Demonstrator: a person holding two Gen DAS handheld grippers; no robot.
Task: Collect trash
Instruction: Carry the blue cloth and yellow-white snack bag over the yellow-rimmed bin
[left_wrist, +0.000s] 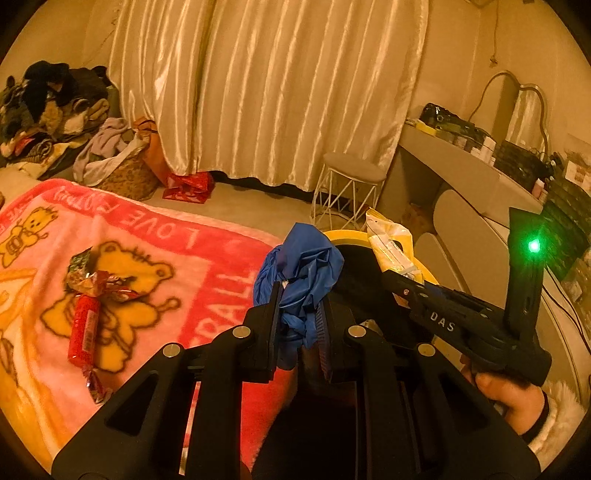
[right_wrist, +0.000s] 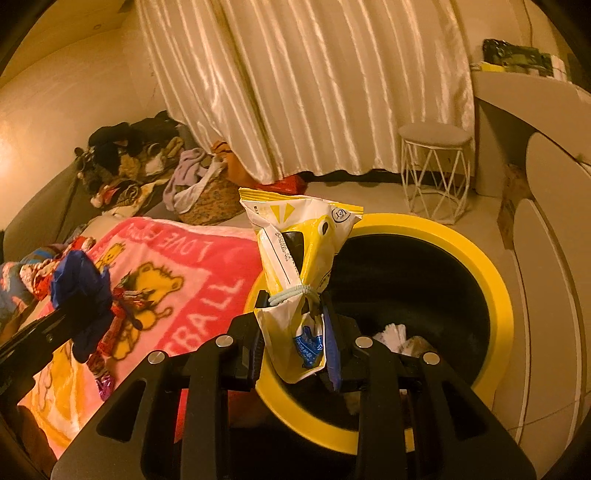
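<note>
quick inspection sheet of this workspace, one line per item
surface: pink bear blanket on the bed
job's things: blue crumpled bag in left gripper; yellow snack bag in right gripper, above the yellow-rimmed bin; red wrappers lie on the blanket
clutter: clothes pile, red bag on the floor
grippers: both shut on their bags
cables: dark cable beside the vanity
surroundings: cream curtain, white stool, vanity with mirror
</note>
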